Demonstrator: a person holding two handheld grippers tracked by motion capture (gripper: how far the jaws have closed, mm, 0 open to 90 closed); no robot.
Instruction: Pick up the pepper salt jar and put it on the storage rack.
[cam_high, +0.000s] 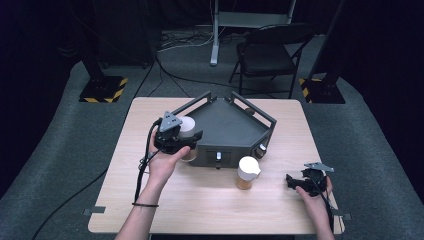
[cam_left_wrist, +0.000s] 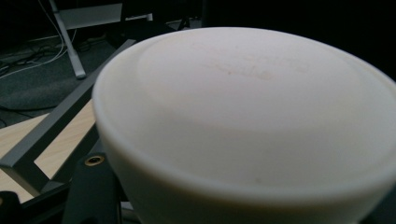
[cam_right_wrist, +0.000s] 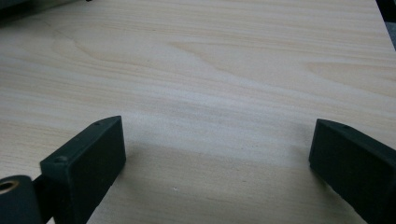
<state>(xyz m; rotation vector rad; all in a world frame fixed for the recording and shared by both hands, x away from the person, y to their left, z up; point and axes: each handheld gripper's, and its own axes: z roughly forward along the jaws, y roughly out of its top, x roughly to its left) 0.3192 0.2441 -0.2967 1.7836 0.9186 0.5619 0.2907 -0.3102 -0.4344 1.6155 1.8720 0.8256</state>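
Observation:
A jar with a white lid (cam_high: 187, 125) and amber contents hangs at the left front corner of a dark grey railed tray (cam_high: 225, 127). My left gripper (cam_high: 187, 138) is shut on this jar, and a hand holds the gripper from below. In the left gripper view the white lid (cam_left_wrist: 252, 116) looms very close, with a tray rail (cam_left_wrist: 51, 135) behind it. A second white-lidded jar (cam_high: 247, 172) stands upright on the wooden table (cam_high: 200, 200), just in front of the tray. Low over the table's right front, my right gripper (cam_high: 300, 181) (cam_right_wrist: 217, 158) is open, with bare wood between its jaws.
A black cable (cam_high: 142, 170) trails from the left gripper toward the table's front edge. Behind the table are a folding chair (cam_high: 267, 52), a pole stand (cam_high: 216, 35), and two striped post bases (cam_high: 102, 90) (cam_high: 320, 90) on grey carpet.

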